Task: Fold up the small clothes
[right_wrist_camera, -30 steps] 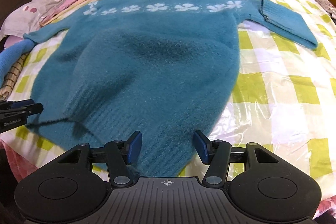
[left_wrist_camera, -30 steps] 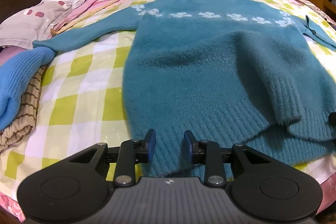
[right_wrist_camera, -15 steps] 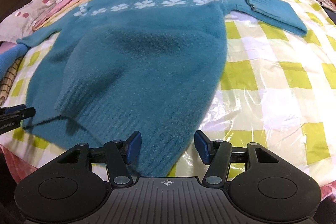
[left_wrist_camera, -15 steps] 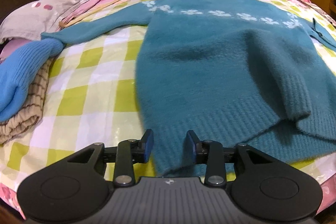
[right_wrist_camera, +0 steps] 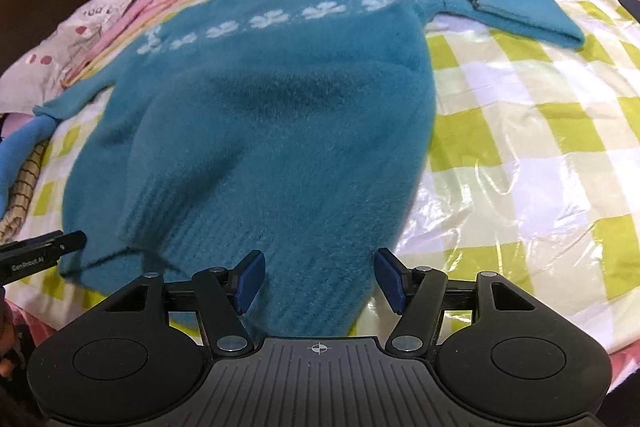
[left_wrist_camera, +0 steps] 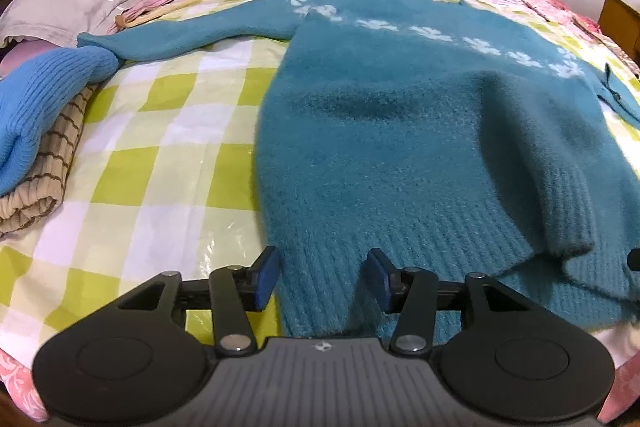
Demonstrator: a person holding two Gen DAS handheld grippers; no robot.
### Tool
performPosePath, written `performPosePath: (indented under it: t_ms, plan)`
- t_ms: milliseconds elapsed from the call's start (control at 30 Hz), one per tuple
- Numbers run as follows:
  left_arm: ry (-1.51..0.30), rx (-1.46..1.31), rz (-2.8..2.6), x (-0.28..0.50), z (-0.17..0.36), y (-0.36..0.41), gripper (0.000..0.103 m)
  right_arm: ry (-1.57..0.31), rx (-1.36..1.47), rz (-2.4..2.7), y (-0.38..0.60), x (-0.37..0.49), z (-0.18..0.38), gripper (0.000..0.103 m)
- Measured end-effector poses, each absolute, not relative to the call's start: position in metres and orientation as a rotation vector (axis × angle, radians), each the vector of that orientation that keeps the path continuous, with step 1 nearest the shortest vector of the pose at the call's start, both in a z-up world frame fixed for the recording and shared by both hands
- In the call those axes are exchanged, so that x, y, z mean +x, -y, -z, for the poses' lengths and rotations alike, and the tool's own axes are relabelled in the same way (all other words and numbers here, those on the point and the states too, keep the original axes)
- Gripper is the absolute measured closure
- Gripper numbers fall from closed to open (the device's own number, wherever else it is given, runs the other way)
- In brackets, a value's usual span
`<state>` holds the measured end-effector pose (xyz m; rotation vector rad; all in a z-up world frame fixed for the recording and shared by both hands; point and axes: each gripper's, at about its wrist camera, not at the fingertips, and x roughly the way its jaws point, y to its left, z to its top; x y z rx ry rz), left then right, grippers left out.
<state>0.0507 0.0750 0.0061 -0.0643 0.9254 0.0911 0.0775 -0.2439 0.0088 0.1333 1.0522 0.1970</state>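
Both grippers have widened since a second ago; left gripper (left_wrist_camera: 322, 277) and right gripper (right_wrist_camera: 318, 277) now gape over the near hem of the fuzzy teal knitted sweater (left_wrist_camera: 400, 147) on the checked bedcover (left_wrist_camera: 160, 167). Risk: pinching only the bunched top layer, dragging it crooked.

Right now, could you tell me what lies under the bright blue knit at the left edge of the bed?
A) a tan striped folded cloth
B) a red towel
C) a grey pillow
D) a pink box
A: the blue knit rests on a tan, dark-striped folded cloth.
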Motion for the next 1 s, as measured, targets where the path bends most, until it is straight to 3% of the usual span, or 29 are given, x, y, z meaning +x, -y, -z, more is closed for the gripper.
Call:
performPosePath:
  t_ms: [233,433,500,567,1000]
  plan:
    - [-0.901,-0.107,-0.134,0.041,-0.013,-0.096,0.049,-1.064,0.079,-0.209,0.241,0.080,-0.002,0.044]
    - [-0.934,-0.092,-0.106,0.051,-0.002,-0.090,0.050,-1.055,0.047,-0.200,0.248,0.077,-0.004,0.074]
    - [-0.930,-0.103,-0.076,0.050,-0.003,-0.089,0.070,-1.056,0.074,-0.197,0.256,0.076,-0.005,0.088]
    - [-0.923,-0.099,-0.071,0.048,-0.006,-0.089,0.079,-1.056,0.097,-0.196,0.263,0.074,-0.007,0.093]
    - [-0.944,-0.117,-0.027,0.017,-0.023,-0.103,0.087,-1.003,0.110,-0.208,0.299,0.050,-0.043,0.095]
